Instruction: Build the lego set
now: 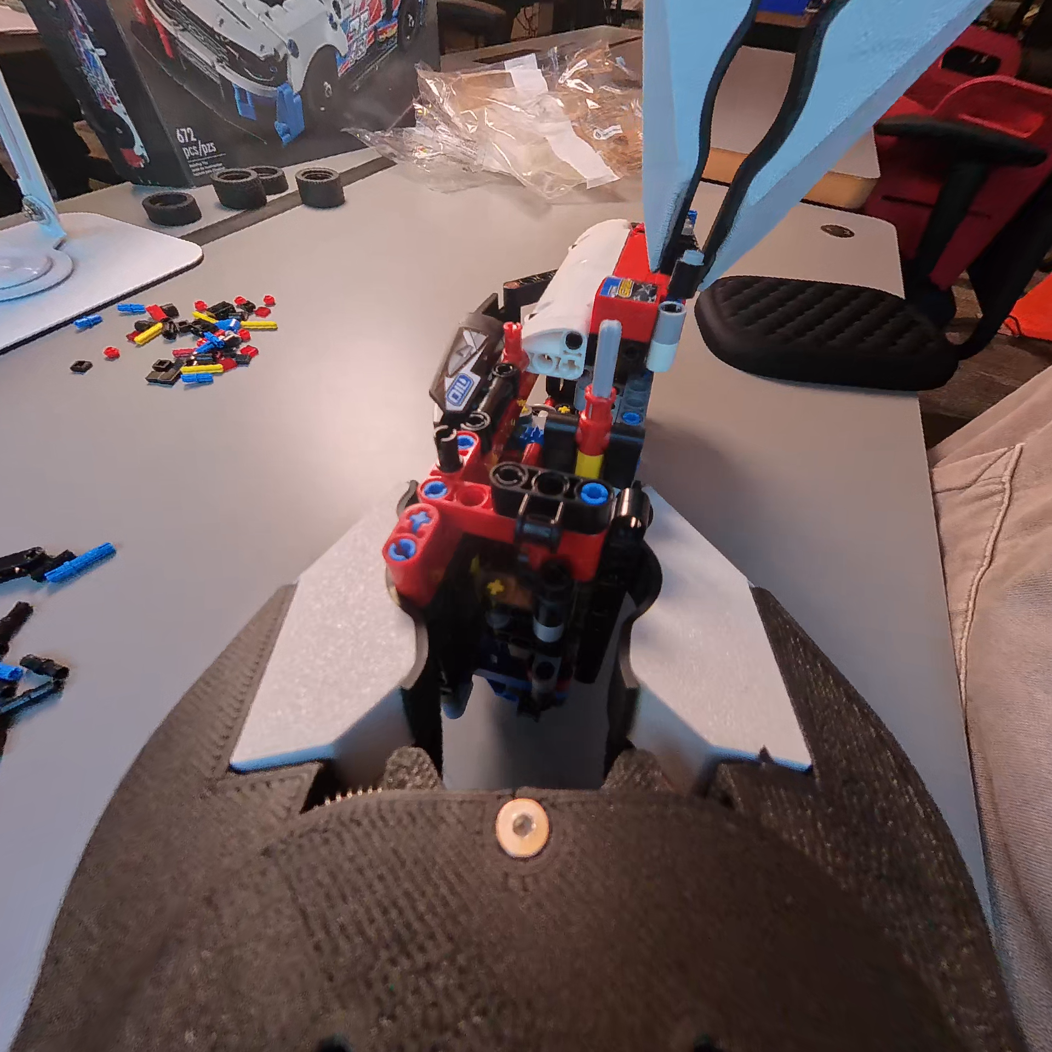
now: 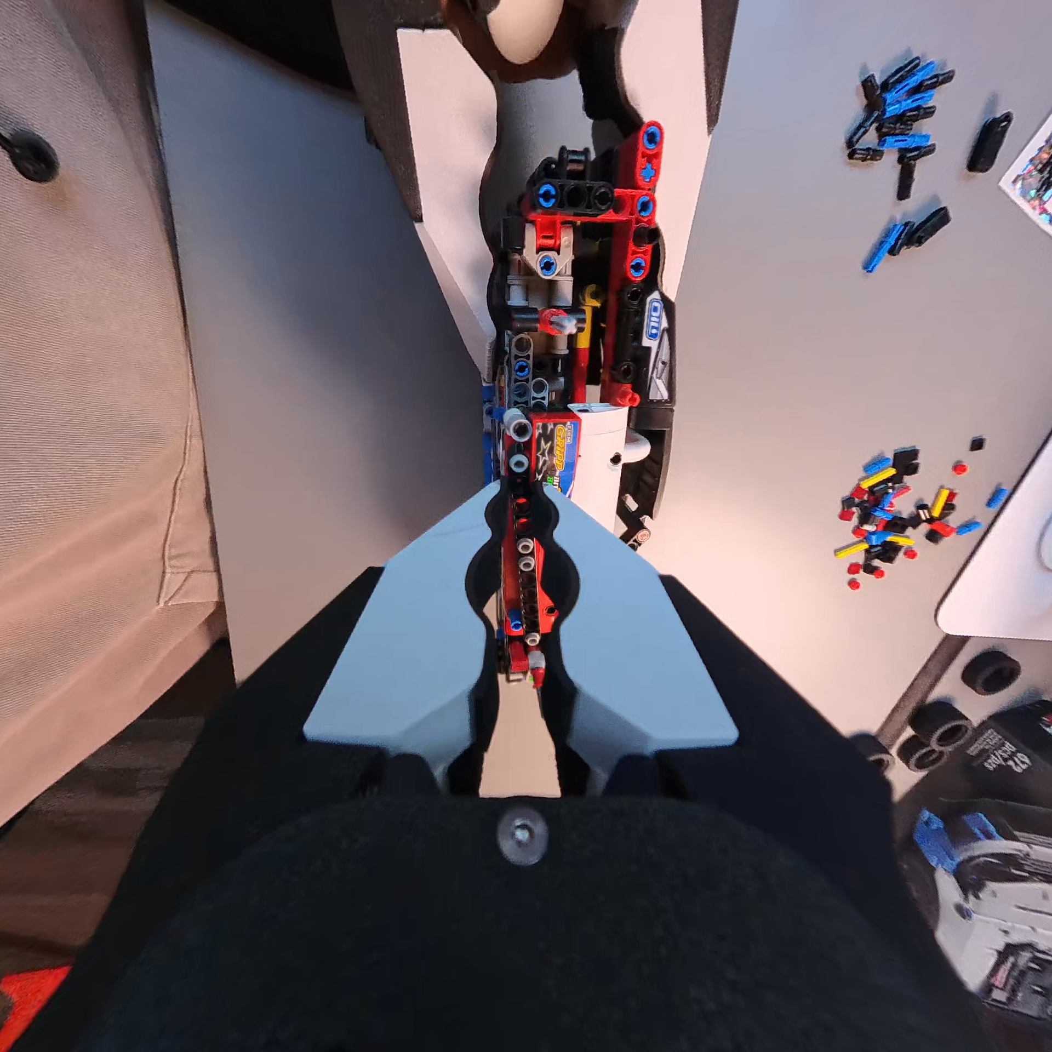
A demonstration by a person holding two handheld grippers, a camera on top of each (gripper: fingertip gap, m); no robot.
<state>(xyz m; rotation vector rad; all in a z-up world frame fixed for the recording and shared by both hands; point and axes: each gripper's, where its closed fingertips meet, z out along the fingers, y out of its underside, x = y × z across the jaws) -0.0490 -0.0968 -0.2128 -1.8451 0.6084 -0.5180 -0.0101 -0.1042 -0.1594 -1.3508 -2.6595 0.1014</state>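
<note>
A partly built Lego car assembly [image 1: 472,501] of red, black and white parts is held between both grippers over the grey table [image 1: 227,512]. My left gripper [image 1: 526,512] is shut on its near end, with the jaws on either side of the red and black beams. My right gripper [image 1: 686,267] comes in from above and is shut on the far end by a red stickered block. In the right wrist view my right gripper [image 2: 521,495] pinches a red beam of the assembly [image 2: 626,227]. The left gripper [image 2: 580,256] holds the opposite end.
A pile of small loose pieces [image 1: 199,341] and blue and black pins [image 1: 57,563] lie to the left. Several black tyres [image 1: 245,188], the set's box [image 1: 227,85] and empty plastic bags [image 1: 512,125] are at the back. A person's clothing [image 1: 996,569] is at the right edge. The tips of one gripper are about 7 cm away from the tips of the other.
</note>
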